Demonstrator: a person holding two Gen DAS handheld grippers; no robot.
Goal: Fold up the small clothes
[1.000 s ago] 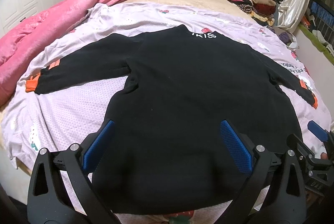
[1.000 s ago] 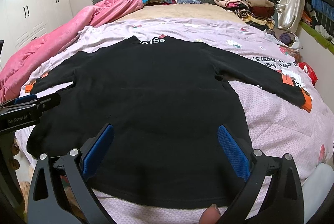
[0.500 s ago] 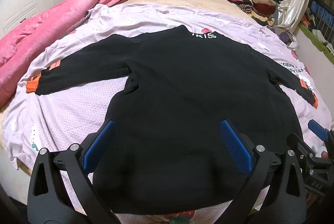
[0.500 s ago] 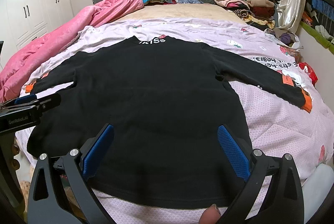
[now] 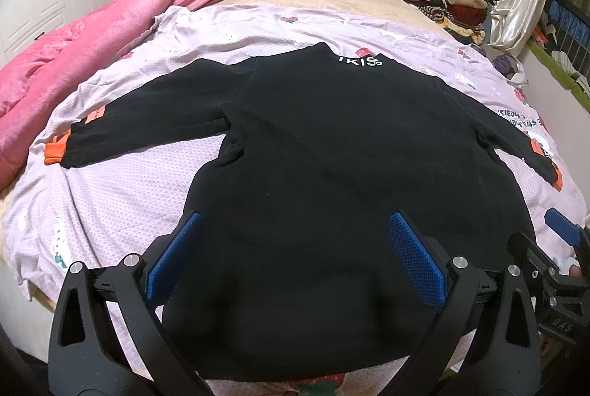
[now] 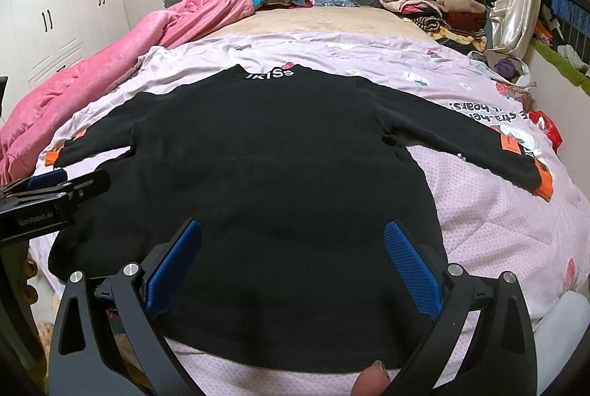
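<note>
Change since earlier: nearly none; both grippers hover as before.
Black sweatshirt (image 5: 332, 156): flat on lilac bedsheet (image 5: 121, 196), sleeves outspread.
Left gripper (image 5: 295, 263): jaws apart, empty.
Right gripper (image 6: 291, 259): jaws apart, empty.
Progress: spread done; no fold yet.

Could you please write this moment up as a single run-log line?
phase: pre-fold | black sweater: flat on bed, sleeves out, unfolded | left gripper: open, empty | right gripper: open, empty
</note>
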